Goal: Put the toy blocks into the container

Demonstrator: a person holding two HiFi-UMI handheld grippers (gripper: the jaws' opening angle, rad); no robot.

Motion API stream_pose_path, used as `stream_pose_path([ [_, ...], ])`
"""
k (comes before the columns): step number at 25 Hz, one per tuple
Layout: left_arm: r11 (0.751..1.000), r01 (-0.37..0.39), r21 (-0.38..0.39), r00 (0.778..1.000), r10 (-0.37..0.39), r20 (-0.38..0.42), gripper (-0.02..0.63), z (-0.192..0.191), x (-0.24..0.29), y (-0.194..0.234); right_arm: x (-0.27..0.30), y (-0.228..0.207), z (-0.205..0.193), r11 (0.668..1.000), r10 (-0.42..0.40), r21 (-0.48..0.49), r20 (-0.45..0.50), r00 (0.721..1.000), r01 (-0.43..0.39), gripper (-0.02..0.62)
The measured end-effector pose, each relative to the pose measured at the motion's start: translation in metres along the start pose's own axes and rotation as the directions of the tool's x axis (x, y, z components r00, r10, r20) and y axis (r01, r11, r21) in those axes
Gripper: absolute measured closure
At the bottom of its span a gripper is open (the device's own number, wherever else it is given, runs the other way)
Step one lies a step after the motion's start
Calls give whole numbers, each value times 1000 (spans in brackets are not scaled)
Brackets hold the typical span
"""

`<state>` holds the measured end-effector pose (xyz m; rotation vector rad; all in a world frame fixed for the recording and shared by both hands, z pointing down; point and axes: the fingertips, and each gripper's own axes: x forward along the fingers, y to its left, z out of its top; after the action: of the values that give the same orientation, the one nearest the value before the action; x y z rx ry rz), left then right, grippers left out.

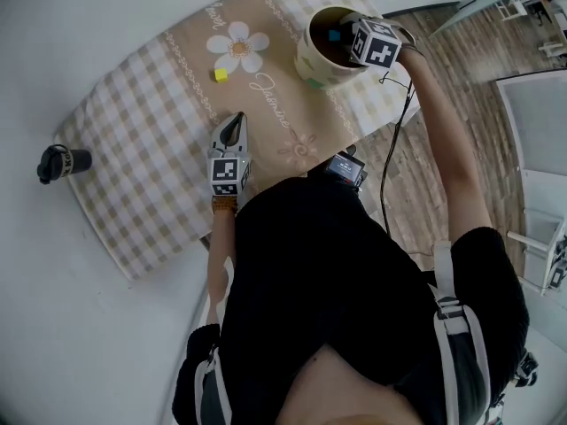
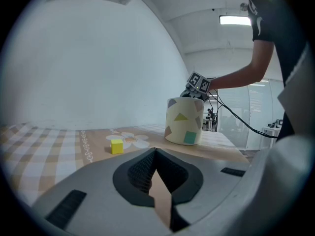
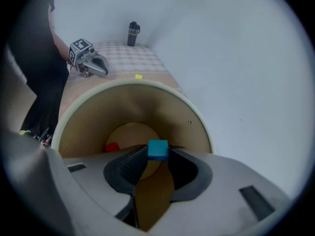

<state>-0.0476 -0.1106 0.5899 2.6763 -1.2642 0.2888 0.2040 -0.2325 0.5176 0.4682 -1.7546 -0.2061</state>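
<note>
R tool grips blue block over container; L tool closed.

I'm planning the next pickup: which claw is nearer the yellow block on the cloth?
Left. The left claw, shut, lies close by the yellow block; the right claw is farther off, holding a blue block in the mouth of the container.

So the left claw is pinched fully together with nothing in it, held low and almost level, left forearm tucked in by the body. The right arm is stretched way out, right claw tipped steeply down, jaws clamped on a little blue block.
</note>
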Motion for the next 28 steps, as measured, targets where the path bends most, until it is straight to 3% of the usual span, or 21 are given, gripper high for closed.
stream_pose_path([
  [12,1000,-3,-1,1000,3,-3,607,0,0,1,-6,-5,6,999,-17,33,53,998,15,453],
  [16,1000,-3,3,1000,3,4,607,1,-2,-2,-31,-8,28,994,-82,81,164,983,69,453],
  [18,1000,1,6,1000,-1,17,607,5,-14,-15,-68,2,54,986,-138,123,266,954,108,453],
  [22,1000,4,5,1000,-4,13,607,4,2,-2,-101,-12,122,976,-197,178,468,861,126,453],
  [25,1000,5,14,1000,-5,27,607,5,-16,-22,-134,27,167,976,-209,176,571,794,129,453],
  [28,1000,2,14,1000,-3,21,607,1,-14,-18,-121,55,213,986,-167,121,616,770,117,453],
])
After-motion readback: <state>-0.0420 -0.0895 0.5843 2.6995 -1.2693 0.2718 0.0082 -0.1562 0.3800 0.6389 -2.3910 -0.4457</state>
